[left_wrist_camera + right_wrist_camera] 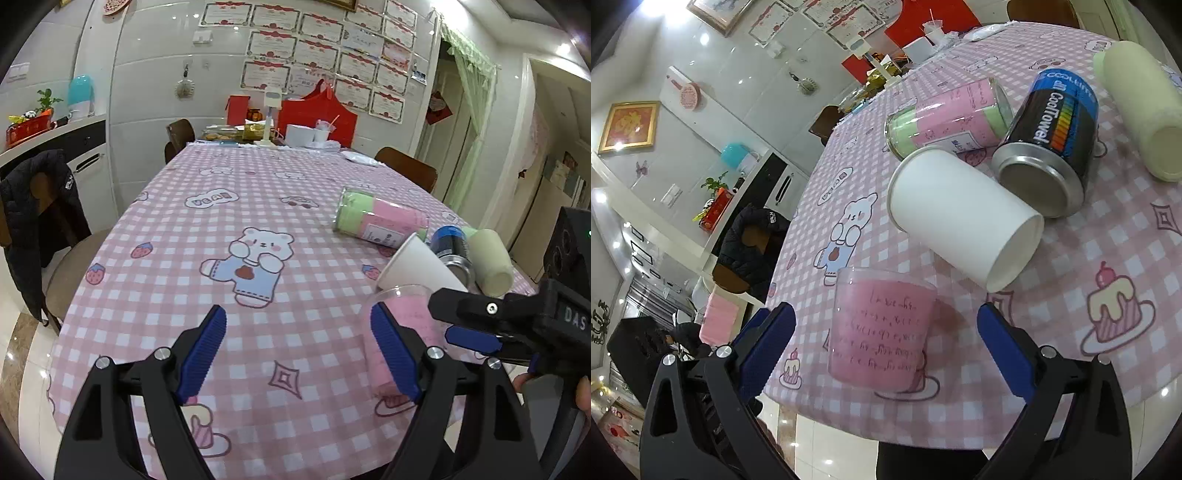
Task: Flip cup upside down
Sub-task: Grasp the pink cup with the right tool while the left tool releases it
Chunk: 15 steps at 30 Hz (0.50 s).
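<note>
A clear plastic cup with pink paper inside [882,328] stands on the pink checked tablecloth near the table's front edge; it also shows in the left wrist view [402,332]. My right gripper [886,350] is open, its blue fingers on either side of the cup and apart from it. My left gripper [299,350] is open and empty over the cloth, its right finger [395,350] in front of the cup. A white paper cup [964,218] lies on its side behind the clear cup.
A black-and-blue can [1052,140], a clear cup with pink and green paper [945,118] and a pale green cup [1145,110] lie on their sides behind. Chairs stand around the table [258,206]; boxes and dishes [295,129] crowd its far end.
</note>
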Available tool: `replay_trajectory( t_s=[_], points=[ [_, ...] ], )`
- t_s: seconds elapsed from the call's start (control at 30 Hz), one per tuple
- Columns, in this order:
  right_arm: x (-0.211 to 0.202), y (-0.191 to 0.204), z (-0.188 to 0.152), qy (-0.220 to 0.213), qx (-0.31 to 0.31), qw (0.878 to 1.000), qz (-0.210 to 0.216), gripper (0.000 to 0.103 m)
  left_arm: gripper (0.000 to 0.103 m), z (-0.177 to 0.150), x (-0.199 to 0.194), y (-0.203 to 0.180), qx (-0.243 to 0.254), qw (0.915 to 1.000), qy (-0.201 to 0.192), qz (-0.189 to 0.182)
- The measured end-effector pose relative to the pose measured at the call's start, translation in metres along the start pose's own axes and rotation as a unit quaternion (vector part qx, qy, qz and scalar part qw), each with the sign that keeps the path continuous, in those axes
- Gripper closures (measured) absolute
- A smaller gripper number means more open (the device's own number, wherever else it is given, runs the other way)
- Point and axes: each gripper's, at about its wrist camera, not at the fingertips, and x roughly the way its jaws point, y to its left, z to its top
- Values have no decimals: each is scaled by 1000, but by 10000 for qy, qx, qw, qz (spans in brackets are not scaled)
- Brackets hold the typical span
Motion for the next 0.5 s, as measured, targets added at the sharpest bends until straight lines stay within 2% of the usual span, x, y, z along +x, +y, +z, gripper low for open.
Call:
replay_trajectory(
  t_s=[0.23,0.43,0.5],
  points=[
    [17,-1,2,87,-26,10000,-3,10,24,-4,-1,2,-9,10000,6,-18],
    [34,-3,2,329,-162,9993,51,35,24,-7,2,3,-25,9999,82,52],
    [36,-4,2,371,-208,9990,101,37,24,-8,3,4,-32,9999,96,41]
  ],
)
